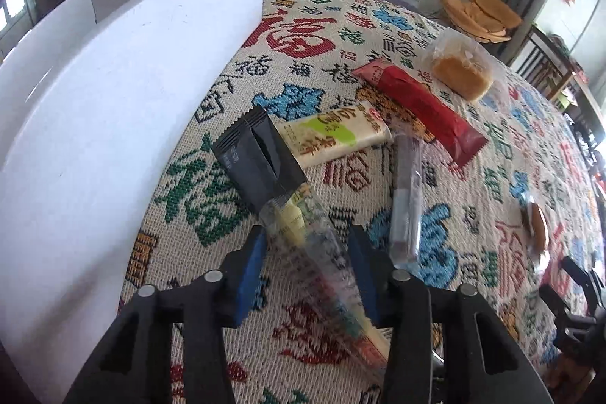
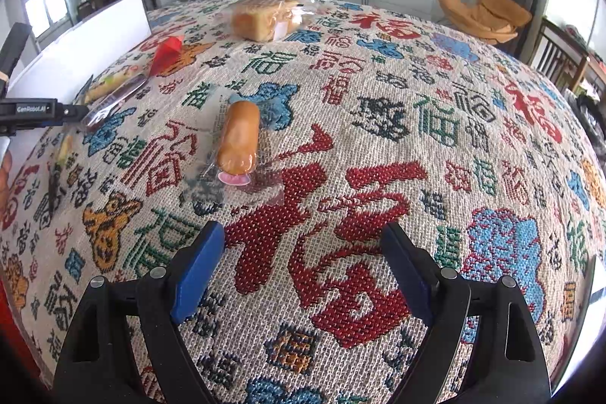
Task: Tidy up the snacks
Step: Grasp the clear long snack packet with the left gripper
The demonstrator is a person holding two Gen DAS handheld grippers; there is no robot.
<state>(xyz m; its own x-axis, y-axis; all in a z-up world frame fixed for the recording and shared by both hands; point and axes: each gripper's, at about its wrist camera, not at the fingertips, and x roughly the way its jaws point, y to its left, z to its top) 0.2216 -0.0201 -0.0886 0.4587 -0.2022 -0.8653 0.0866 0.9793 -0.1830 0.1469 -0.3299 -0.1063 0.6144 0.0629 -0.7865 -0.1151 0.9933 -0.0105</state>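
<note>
My left gripper straddles a clear-wrapped snack, jaws not visibly clamped. My right gripper gapes empty. Six snacks lie loose beside the white box; nearly everything remains.

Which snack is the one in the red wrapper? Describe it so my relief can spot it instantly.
Start at the white box on the patterned tablecloth. Further out lies a cluster of snacks; the long red packet runs diagonally between the green-labelled cream packet and the bagged bread loaf. It is the only solid red wrapper.

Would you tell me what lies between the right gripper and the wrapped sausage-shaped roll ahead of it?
Only bare patterned tablecloth lies between the right gripper and the wrapped roll, as the right wrist view shows.
</note>
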